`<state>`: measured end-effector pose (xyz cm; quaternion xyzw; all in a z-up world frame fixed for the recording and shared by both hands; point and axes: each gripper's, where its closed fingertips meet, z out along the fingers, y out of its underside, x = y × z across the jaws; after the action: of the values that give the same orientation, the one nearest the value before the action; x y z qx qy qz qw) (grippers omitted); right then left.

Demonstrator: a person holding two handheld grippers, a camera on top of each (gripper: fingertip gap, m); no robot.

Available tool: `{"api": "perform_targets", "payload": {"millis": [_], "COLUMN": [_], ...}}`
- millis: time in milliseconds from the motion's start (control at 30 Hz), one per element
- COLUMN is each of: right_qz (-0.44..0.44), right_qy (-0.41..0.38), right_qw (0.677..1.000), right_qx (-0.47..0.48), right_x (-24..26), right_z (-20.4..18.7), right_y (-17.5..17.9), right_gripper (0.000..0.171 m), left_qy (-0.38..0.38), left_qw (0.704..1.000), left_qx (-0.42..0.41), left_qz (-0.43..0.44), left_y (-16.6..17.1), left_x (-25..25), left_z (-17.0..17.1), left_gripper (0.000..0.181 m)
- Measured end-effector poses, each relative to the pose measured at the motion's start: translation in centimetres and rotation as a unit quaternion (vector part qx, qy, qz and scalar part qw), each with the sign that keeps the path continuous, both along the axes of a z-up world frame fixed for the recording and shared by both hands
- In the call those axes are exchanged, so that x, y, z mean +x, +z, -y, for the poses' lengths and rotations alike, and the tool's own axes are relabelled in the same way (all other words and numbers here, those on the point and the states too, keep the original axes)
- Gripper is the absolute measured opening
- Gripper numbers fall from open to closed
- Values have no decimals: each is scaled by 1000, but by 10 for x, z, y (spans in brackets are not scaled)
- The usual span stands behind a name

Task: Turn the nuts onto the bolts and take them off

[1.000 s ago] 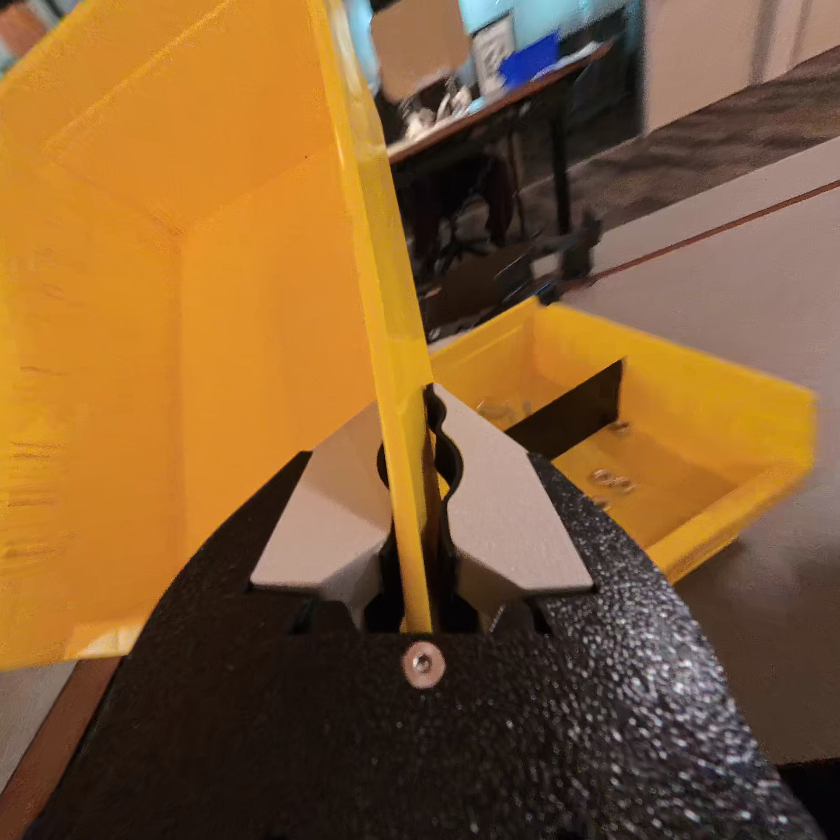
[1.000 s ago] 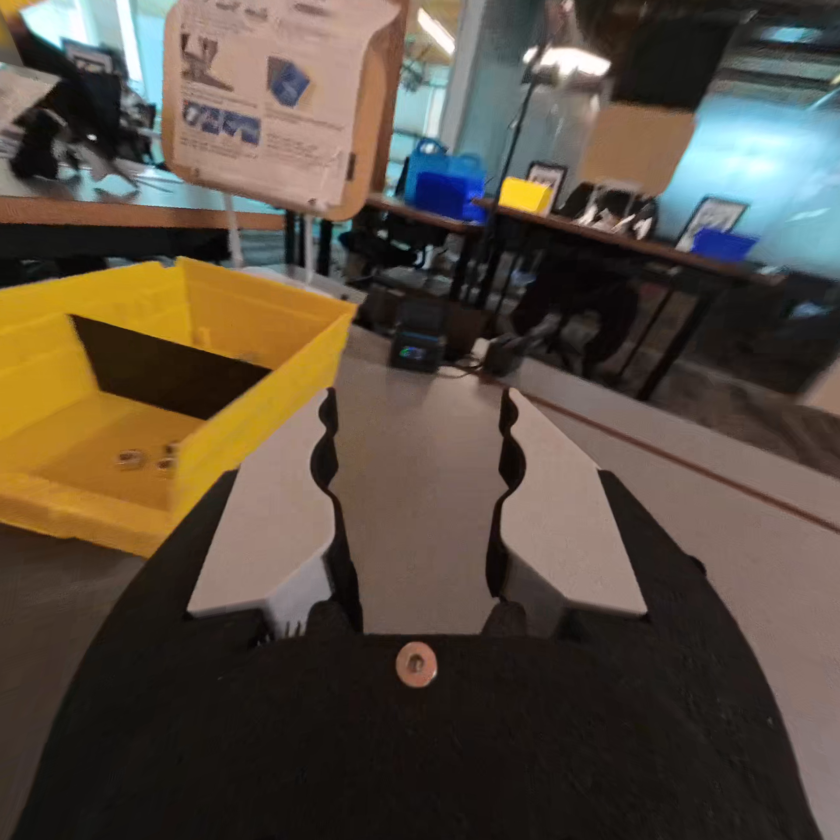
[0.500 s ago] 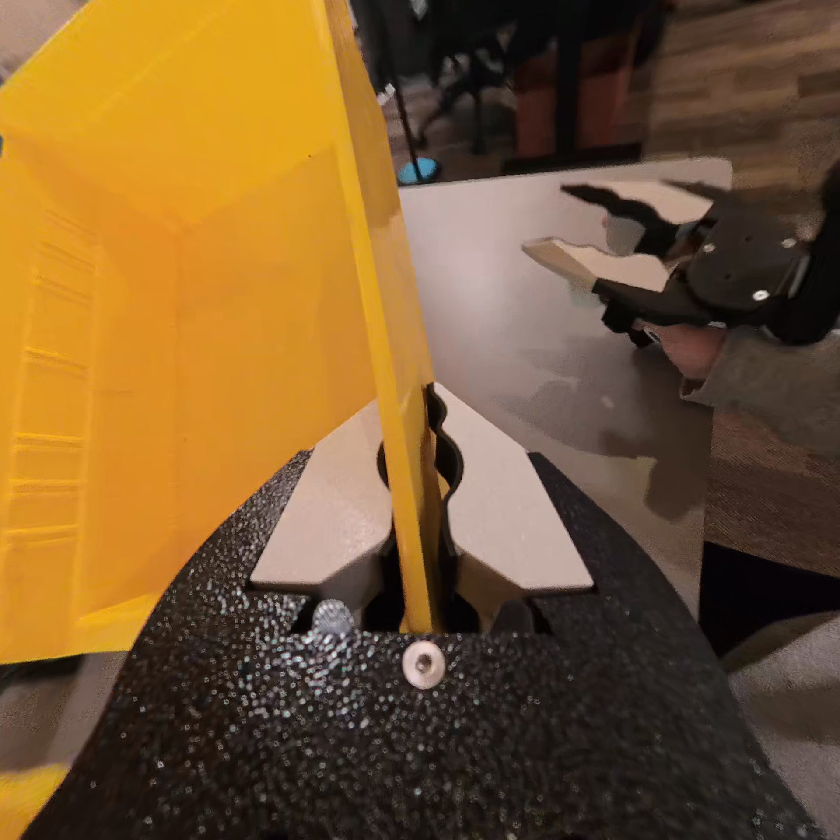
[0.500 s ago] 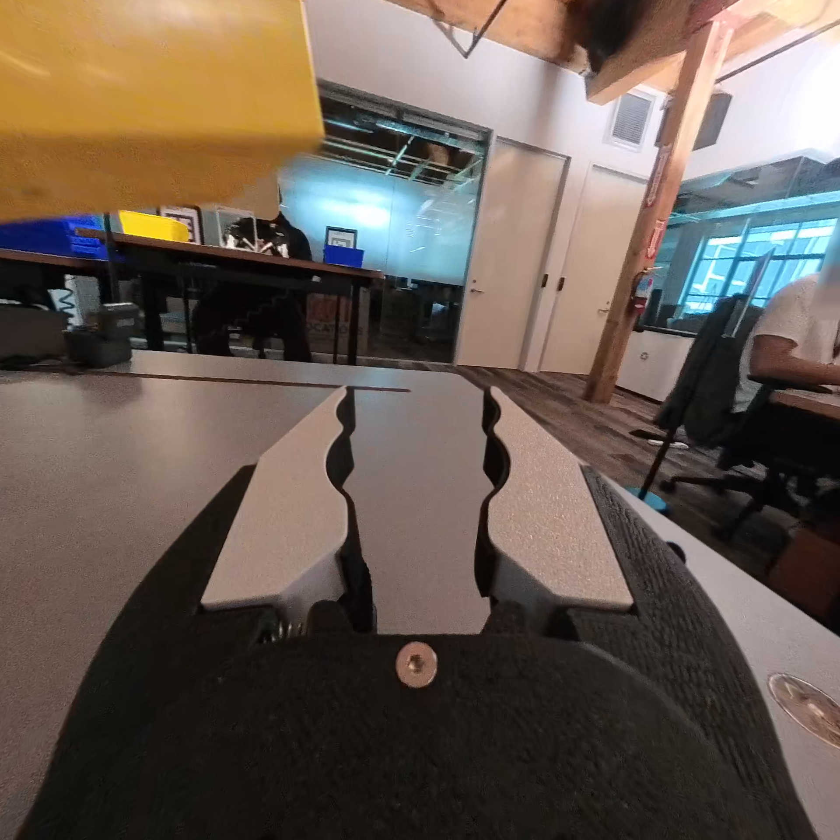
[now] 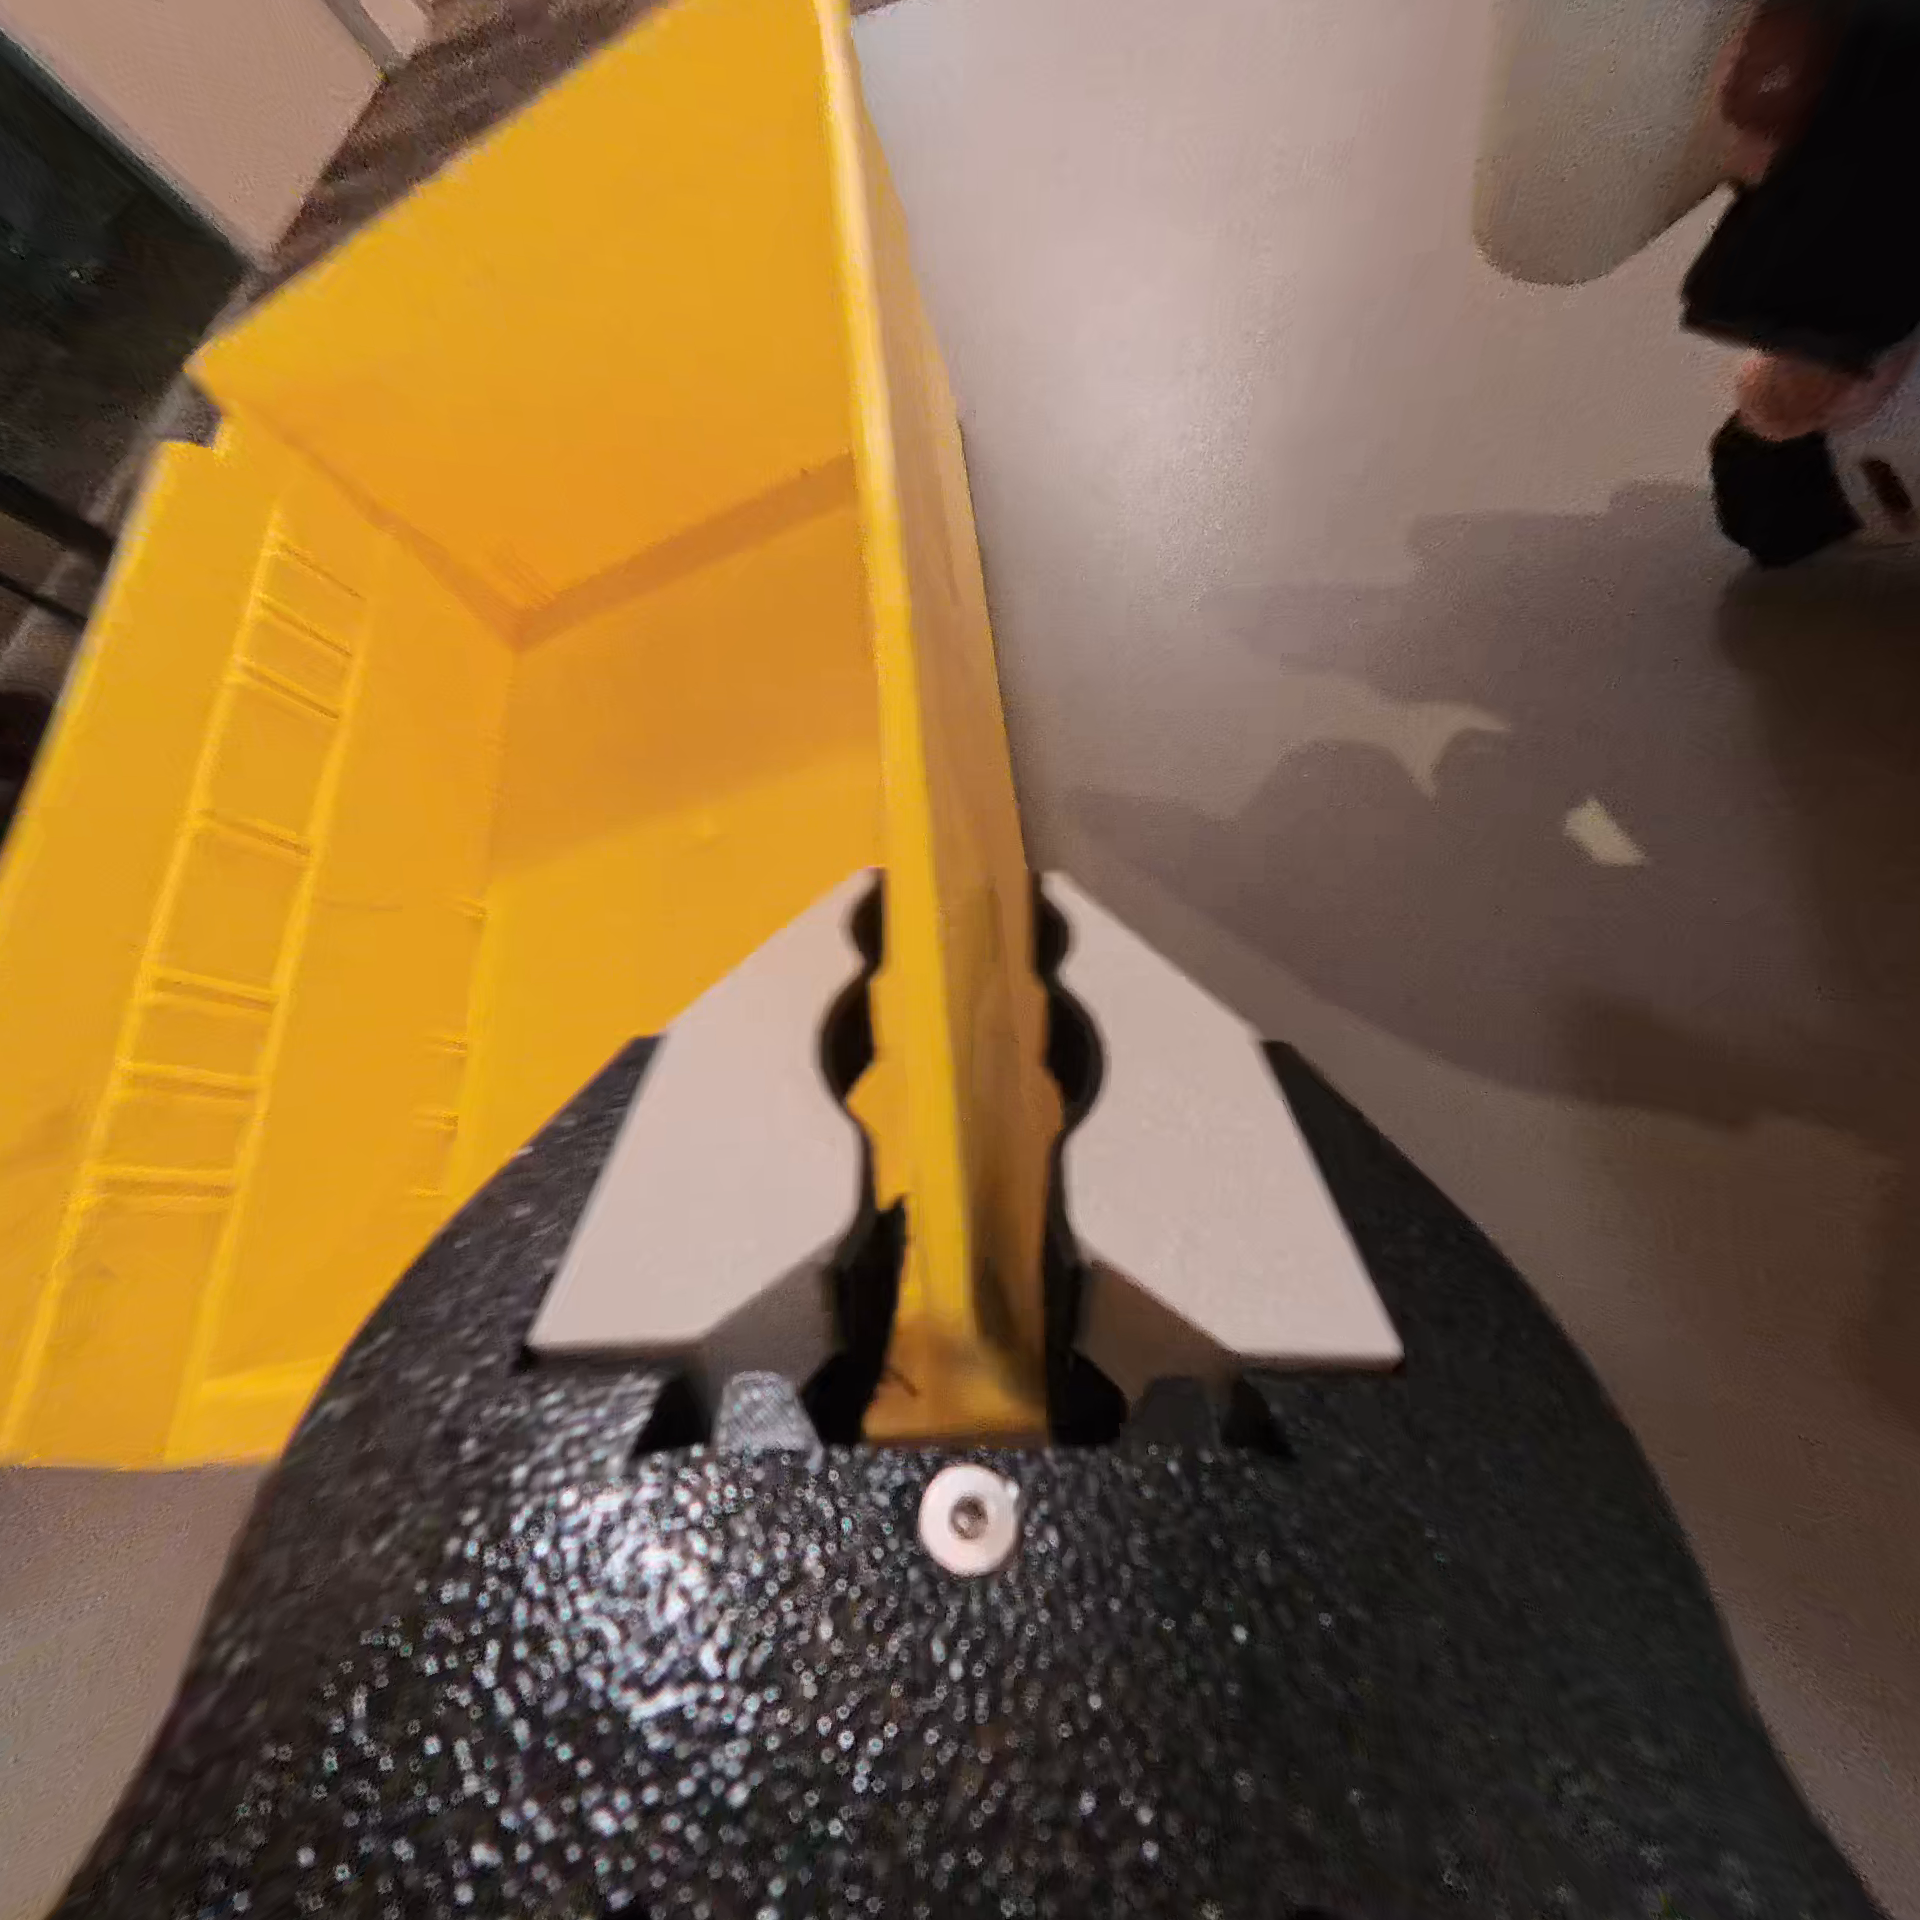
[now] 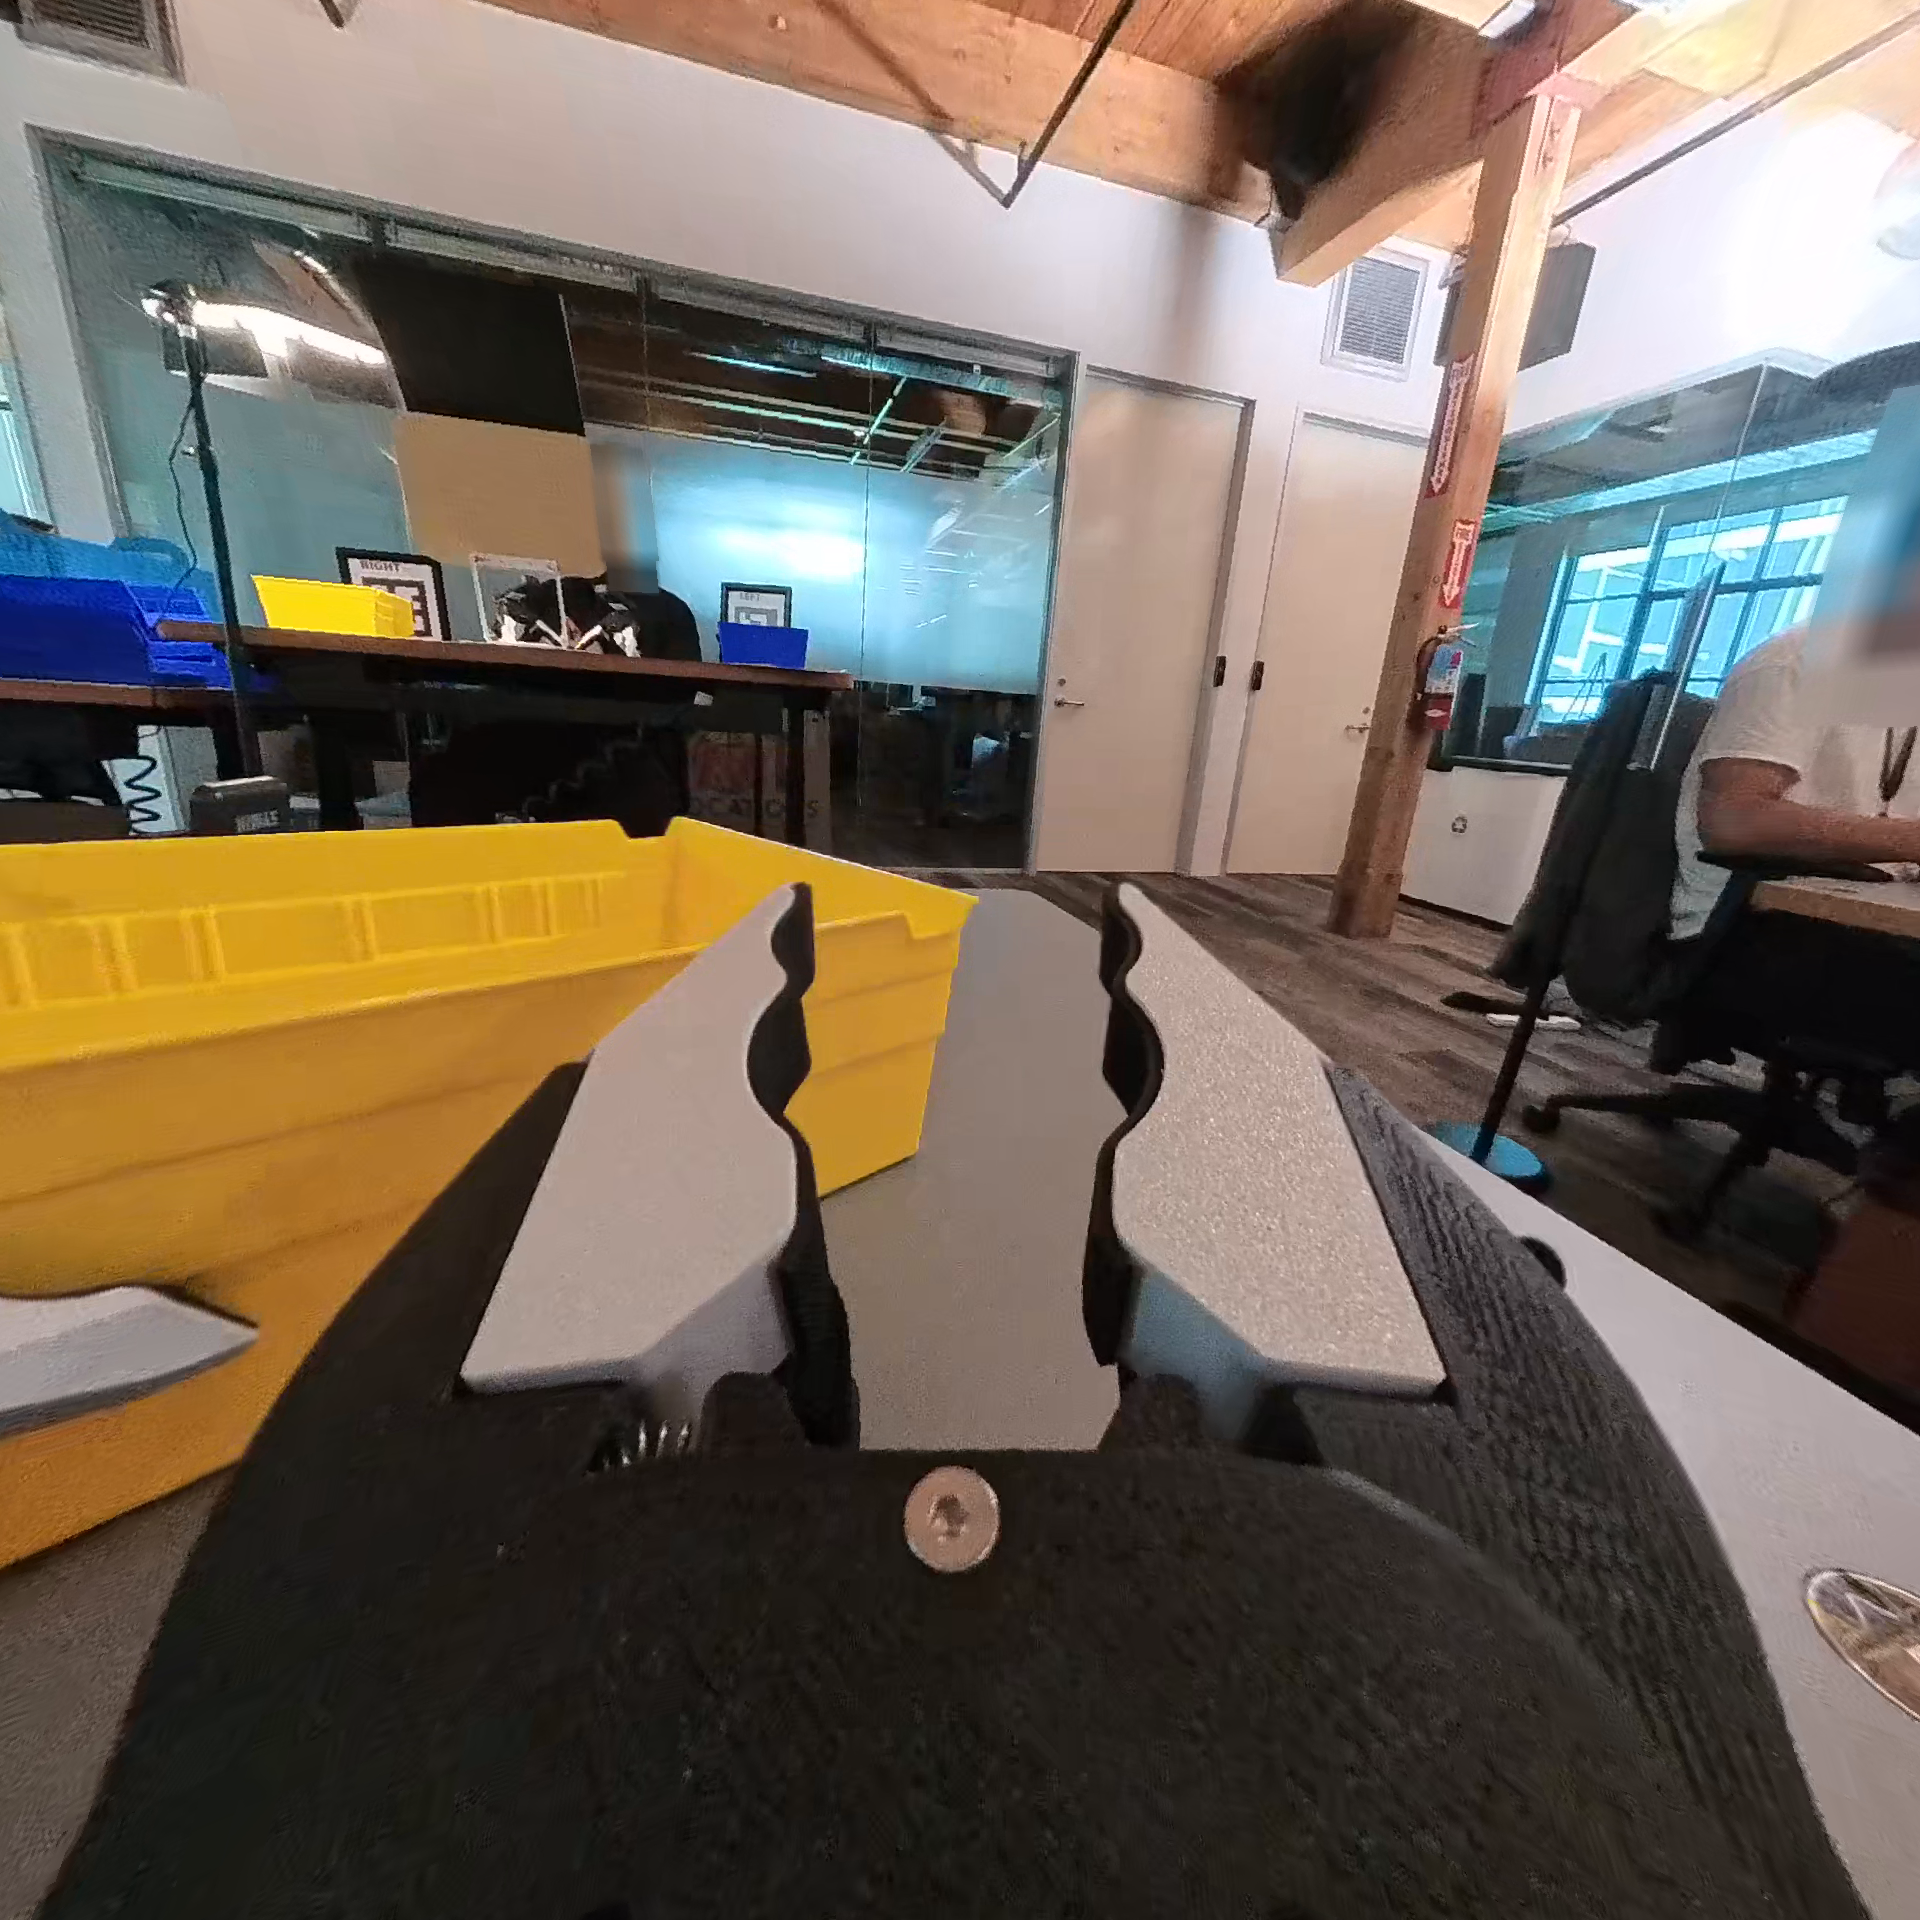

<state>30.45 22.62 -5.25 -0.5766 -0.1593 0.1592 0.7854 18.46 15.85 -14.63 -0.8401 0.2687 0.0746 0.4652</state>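
Observation:
A yellow plastic bin point(image 6: 312, 1039) rests flat on the grey table point(image 6: 966, 1299). My left gripper point(image 5: 961, 883) straddles the bin's side wall point(image 5: 914, 623), one finger inside and one outside. Both fingers touch the wall, so it is shut on it. One of its fingers point(image 6: 104, 1340) shows at the left edge of the right wrist view, against the bin's near wall. My right gripper point(image 6: 956, 904) is open and empty, low over the table just right of the bin. No nuts or bolts show in either view.
The table's right edge point(image 6: 1714, 1403) runs close to my right gripper, with a round metal insert point(image 6: 1870, 1652) in the top. A seated person point(image 6: 1818, 779) and an office chair point(image 6: 1621, 883) are at the far right. Tables with blue and yellow bins point(image 6: 332, 605) stand behind.
The bin has come down from the air and now rests on the table. My left jaws stand a little wider around its wall. My right gripper has stayed open, and the bin now lies at its left.

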Motion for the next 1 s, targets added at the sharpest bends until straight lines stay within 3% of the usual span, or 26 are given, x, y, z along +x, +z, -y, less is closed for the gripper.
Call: {"api": "perform_targets", "payload": {"millis": [33,100,200,300,367,467,600,733,800,867,933,1000], "right_qz": [5,16,36,-1,3,64,144,151,171,191,180,177], "right_qy": [-1,-2,11,53,75,66,57,68,71,49,24,1], "right_qw": [1000,1000,999,999,996,993,980,971,967,966,972,970], "right_qx": [3,12,31,-12,-54,-77,-124,-173,-174,-167,-149,-165], "right_x": [0,0,-21,-61,-94,-127,-149,-156,-154,-137,-114,-90], "right_z": [0,6,20,43,60,82,91,88,87,84,79,66], "right_y": [0,2,24,49,40,8,-37,-51,-52,-50,-39,-37], "right_gripper": [56,61,85,115,122,133,130,114,105,74,39,32], "left_qy": [14,38,87,203,288,382,468,498,503,506,501,513], "left_qw": [1000,996,975,939,911,875,858,850,852,853,855,848], "left_qx": [20,78,203,270,287,291,204,150,129,115,114,108], "left_qz": [-1,5,28,58,72,59,64,79,65,61,70,69], "left_y": [11,48,117,156,161,151,97,56,44,35,34,33], "left_x": [-6,-22,-66,-145,-200,-262,-310,-331,-340,-347,-352,-362], "left_z": [4,24,86,162,213,281,332,345,349,353,357,367], "left_gripper": [51,87,112,127,133,123,121,106,84,70,45,40]}}
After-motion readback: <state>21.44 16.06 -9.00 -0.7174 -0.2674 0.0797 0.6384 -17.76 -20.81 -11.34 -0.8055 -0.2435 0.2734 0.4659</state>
